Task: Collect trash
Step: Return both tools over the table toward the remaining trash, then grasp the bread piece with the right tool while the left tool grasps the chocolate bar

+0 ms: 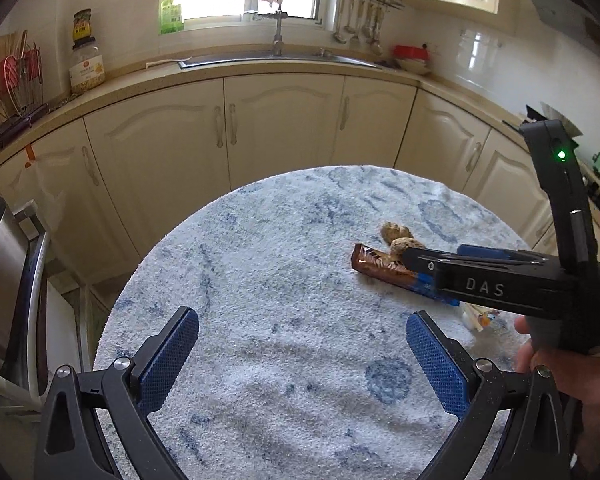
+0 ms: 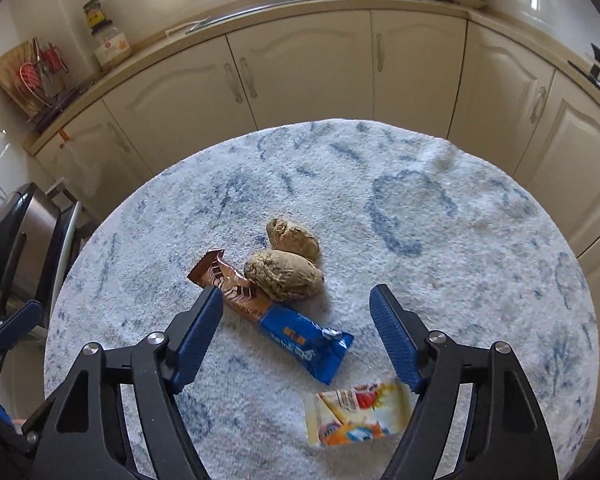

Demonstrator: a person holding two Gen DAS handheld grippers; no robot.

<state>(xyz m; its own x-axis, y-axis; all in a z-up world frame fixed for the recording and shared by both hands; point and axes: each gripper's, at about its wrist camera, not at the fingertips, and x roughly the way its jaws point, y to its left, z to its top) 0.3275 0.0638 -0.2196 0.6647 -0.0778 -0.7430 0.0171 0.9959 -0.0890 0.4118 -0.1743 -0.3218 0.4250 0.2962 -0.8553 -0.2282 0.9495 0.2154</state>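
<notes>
Wrapper point(image 2: 276, 316) lies before two lumps point(image 2: 284, 274) on table point(image 2: 480, 280).

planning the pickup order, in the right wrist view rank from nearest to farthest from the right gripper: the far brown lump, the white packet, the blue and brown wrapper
1. white packet, lowest in view, by the right gripper's right finger.
2. blue and brown wrapper, between the open jaws, running up-left.
3. far brown lump, beyond the wrapper, toward the table's middle.

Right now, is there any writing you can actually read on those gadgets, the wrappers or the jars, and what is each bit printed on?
"DAS": white letters on the black body of the right gripper.
Brown and blue wrapper: orange and white print, upside down and blurred, unreadable.
White and yellow packet: pictures and tiny print, unreadable.
Jar on the counter: label too small to read.
Green bottle at the window: print too blurred.
</notes>
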